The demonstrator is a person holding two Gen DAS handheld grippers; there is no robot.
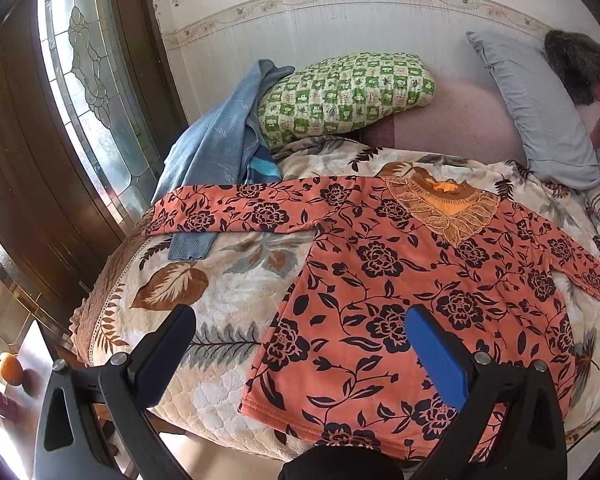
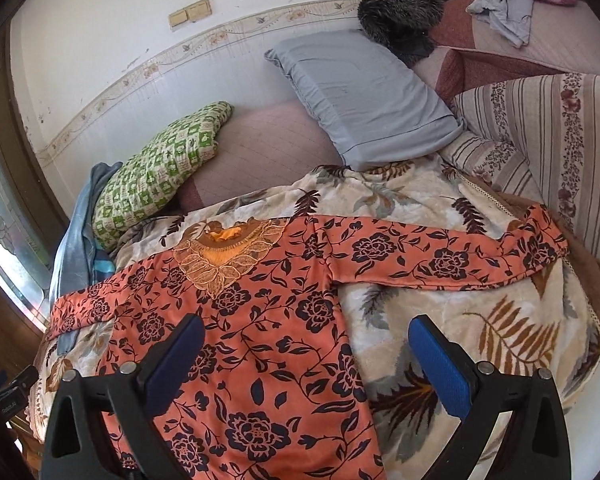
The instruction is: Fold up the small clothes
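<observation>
Ahead of our grippers, the bed (image 1: 440,120) carries a leaf-patterned blanket (image 1: 236,280). On it lies an orange floral top (image 1: 380,280), sleeves spread. Beyond rest a green checked pillow (image 1: 348,92), a grey pillow (image 2: 364,96) and blue clothing (image 1: 216,140).

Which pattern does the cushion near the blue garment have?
The cushion has green and white checks with small motifs; the left wrist view shows it best.

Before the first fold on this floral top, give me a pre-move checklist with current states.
1. Floral top spread flat, front up: ok.
2. Both sleeves out sideways: ok.
3. Left tool open, empty: ok.
4. Right tool open, empty: ok.
5. Left sleeve free of other cloth: not ok, it lies over the blue garment.
6. Hem nearest the person fully on the blanket: cannot tell.
</observation>
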